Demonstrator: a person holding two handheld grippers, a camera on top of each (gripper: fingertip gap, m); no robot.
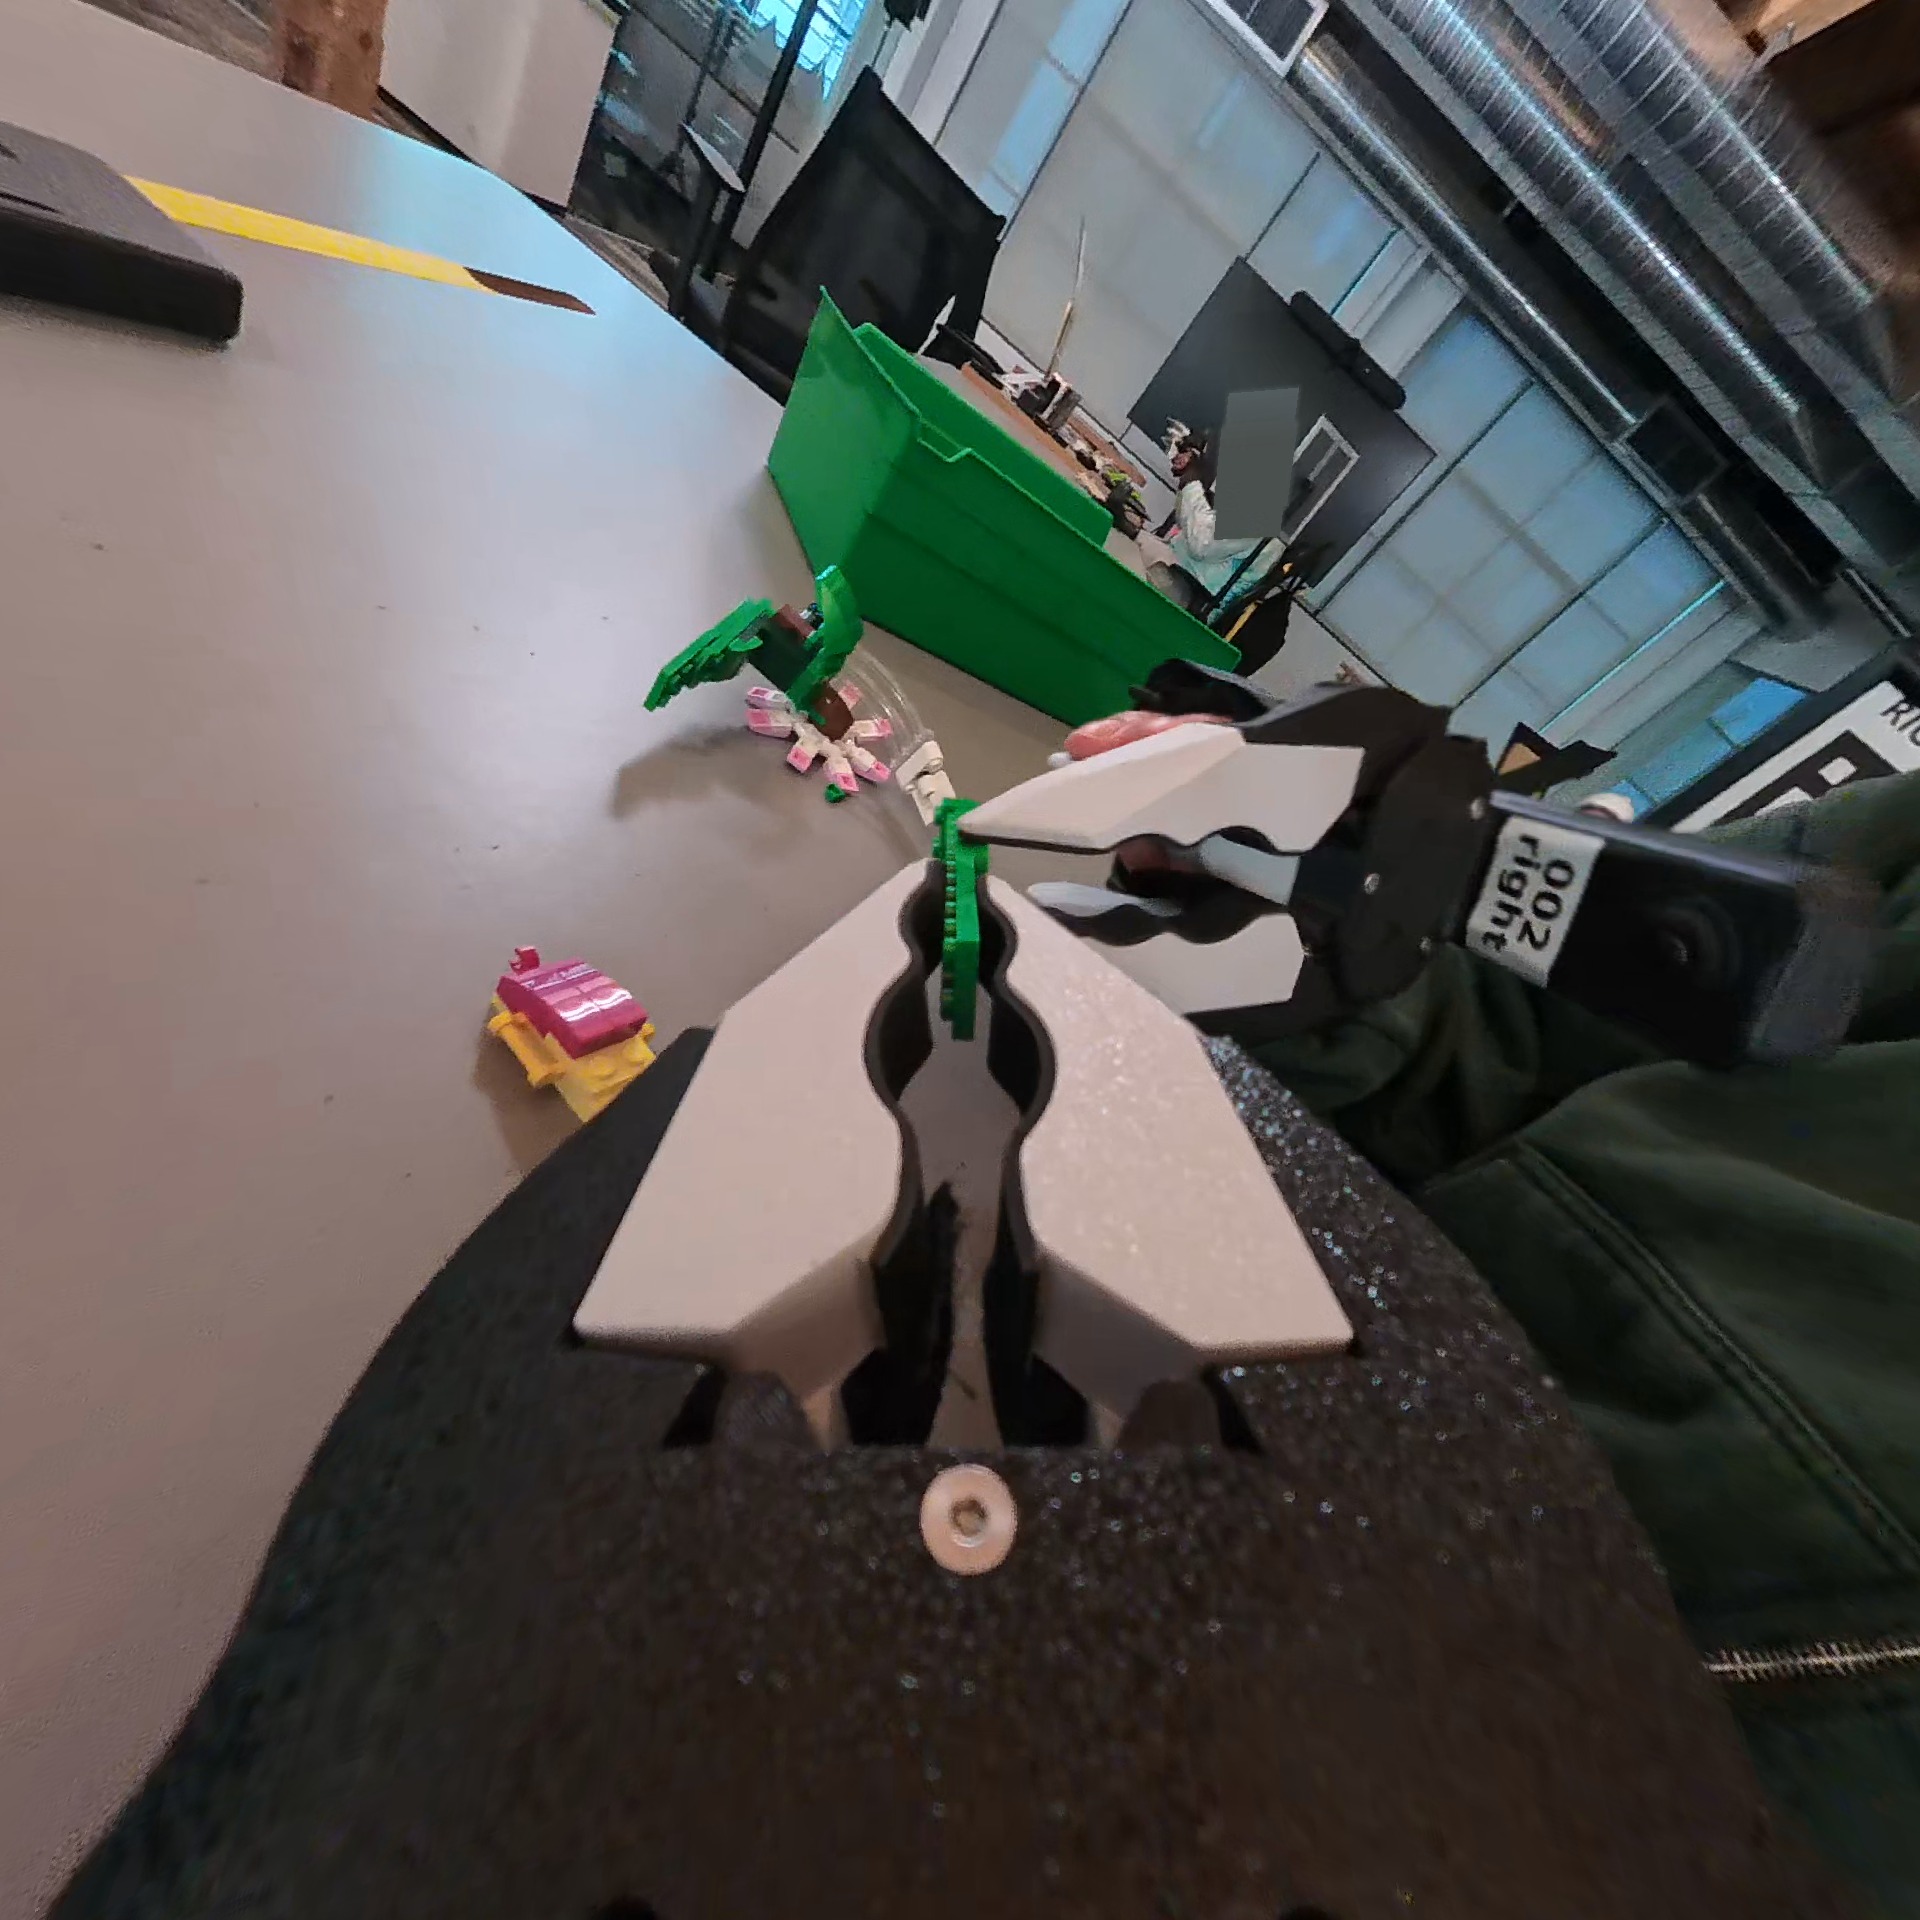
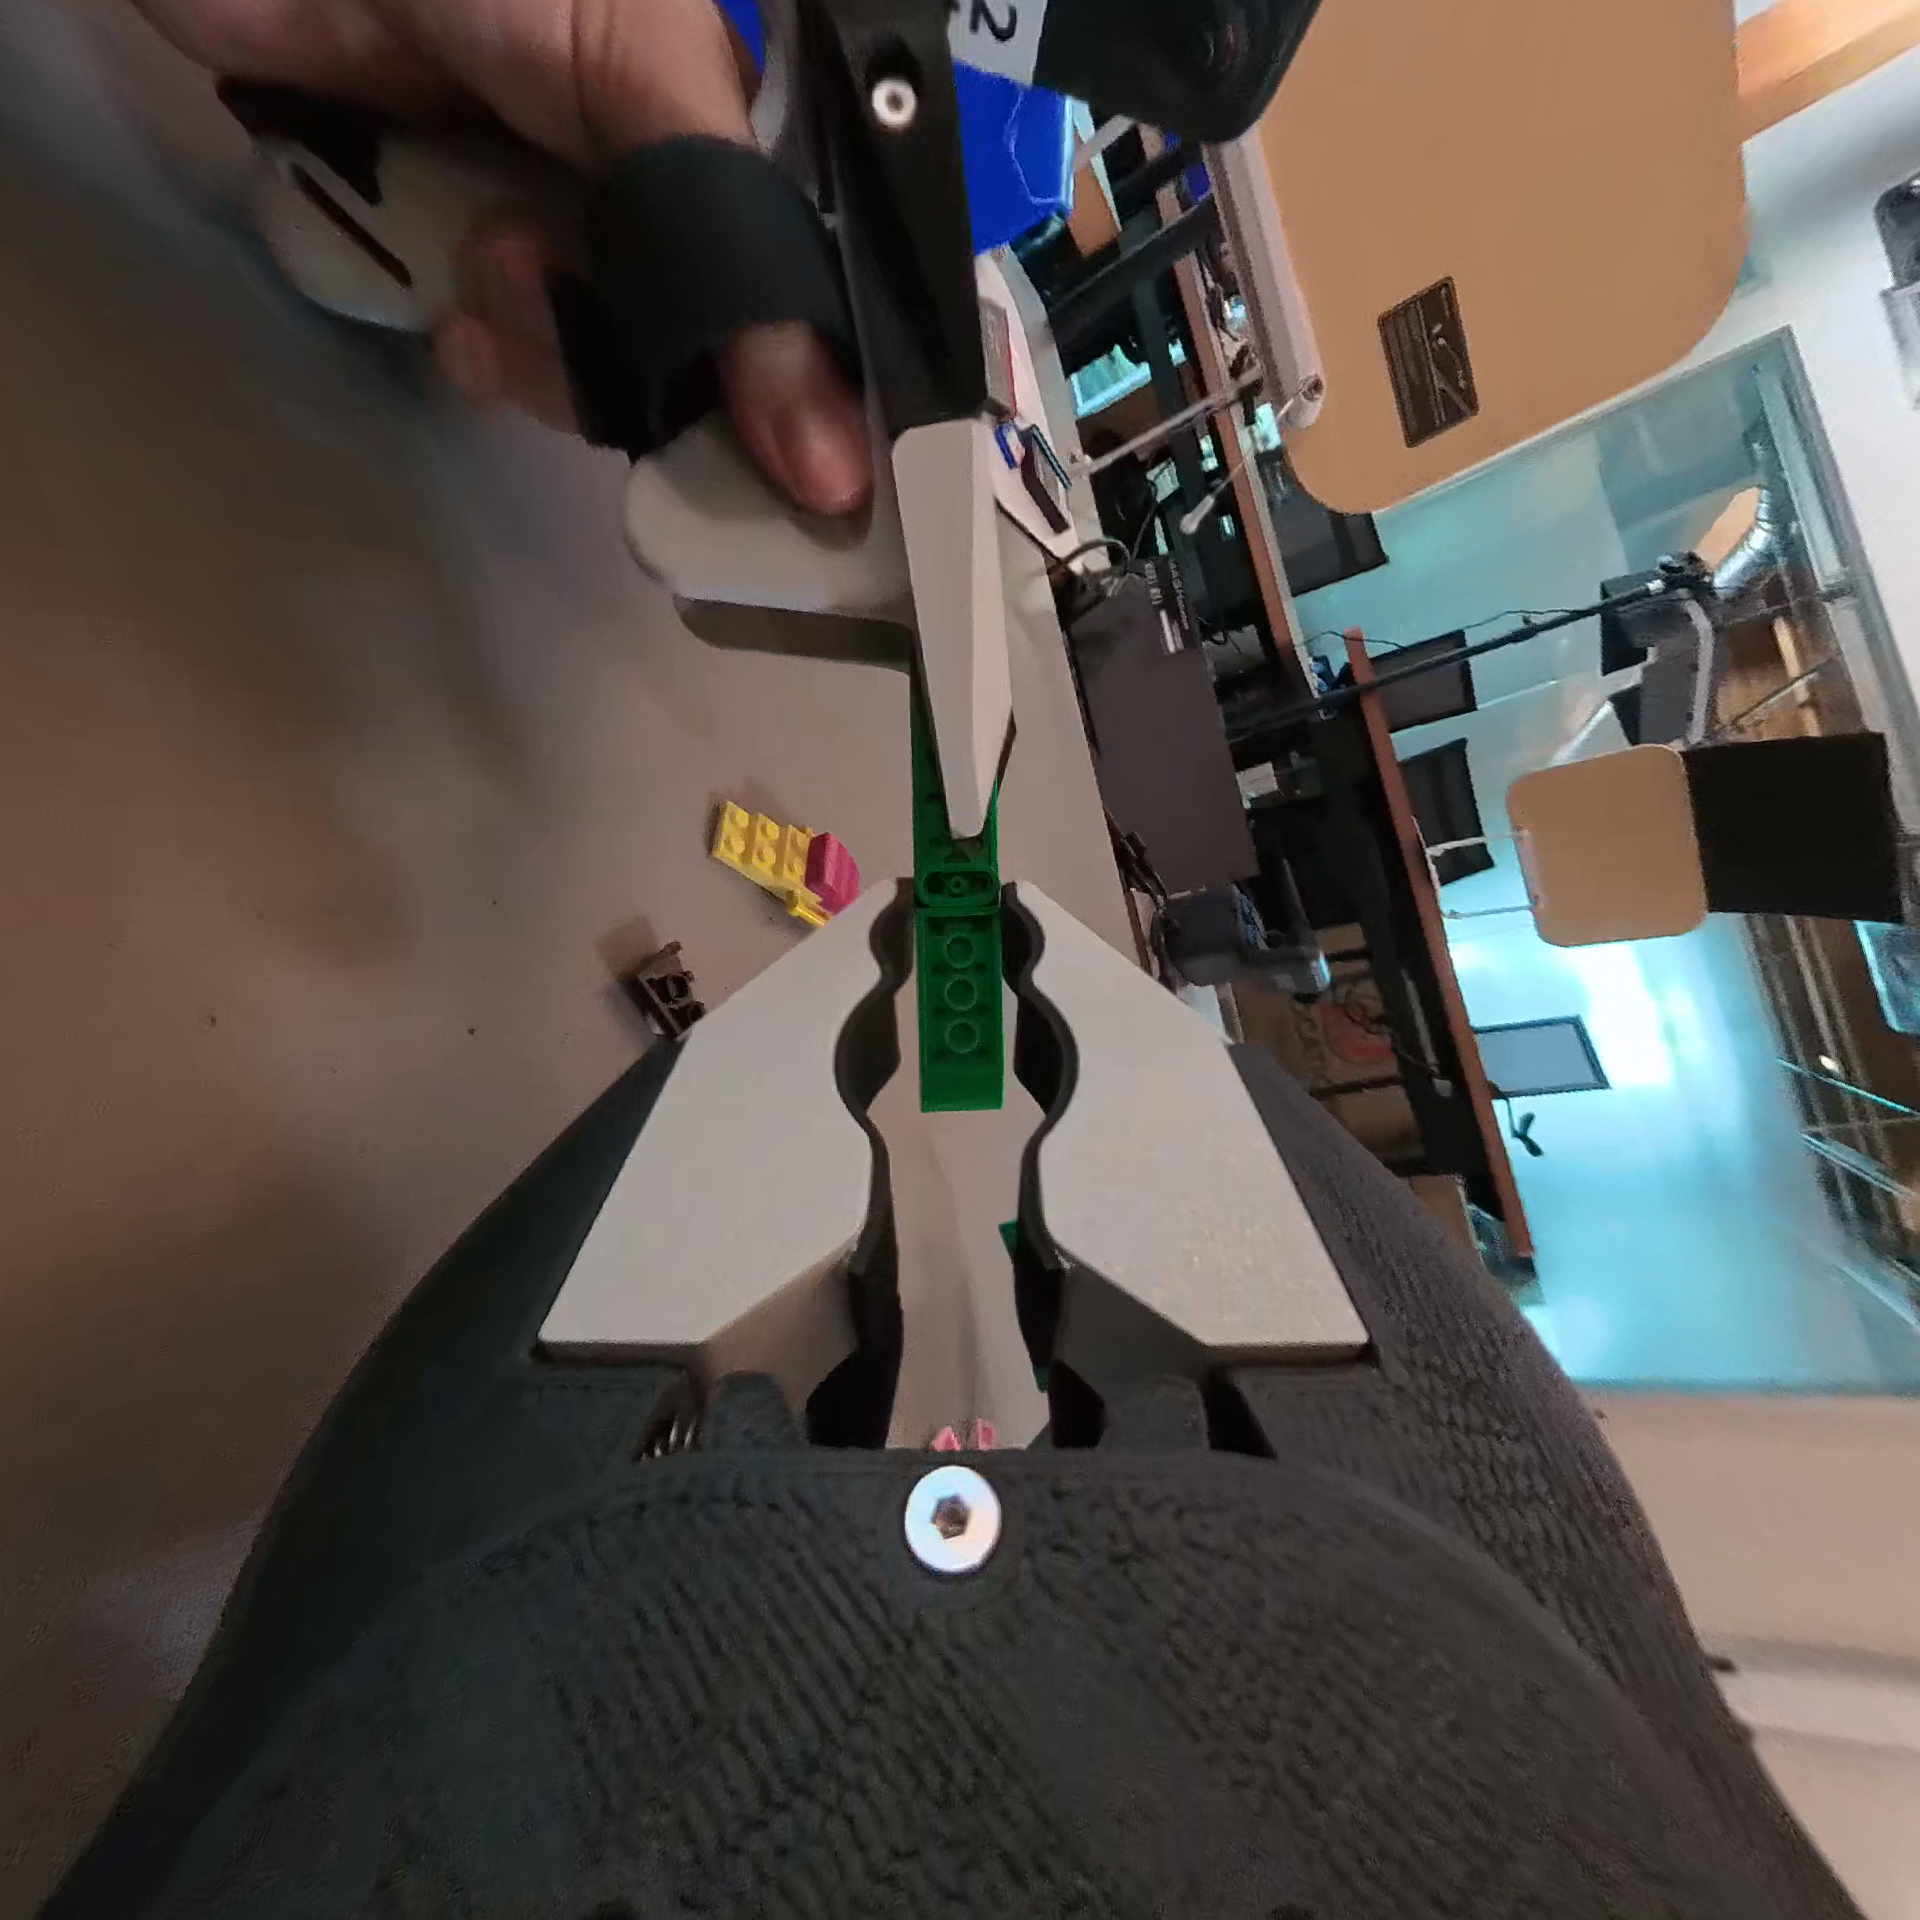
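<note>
A green brick plate assembly [image 1: 958, 935] is held between both grippers above the grey table [image 1: 312, 675]. My left gripper [image 1: 956, 883] is shut on one end of it. My right gripper [image 1: 977, 828] comes in from the right and its tip meets the top of the same green piece. In the right wrist view my right gripper [image 2: 958, 888] is shut on a studded green plate [image 2: 961, 1008]. The left gripper [image 2: 964, 826] reaches down from above and pinches the joined green part [image 2: 928, 790]. A bare hand [image 2: 790, 416] with a black strap holds it.
A yellow and magenta brick build [image 1: 571, 1023] lies left of my left gripper, also in the right wrist view [image 2: 784, 847]. A green leafy build with pink flowers [image 1: 779, 665] lies before a green bin [image 1: 966, 540]. A small dark brick [image 2: 665, 997] lies nearby. A black slab [image 1: 104, 249] sits far left.
</note>
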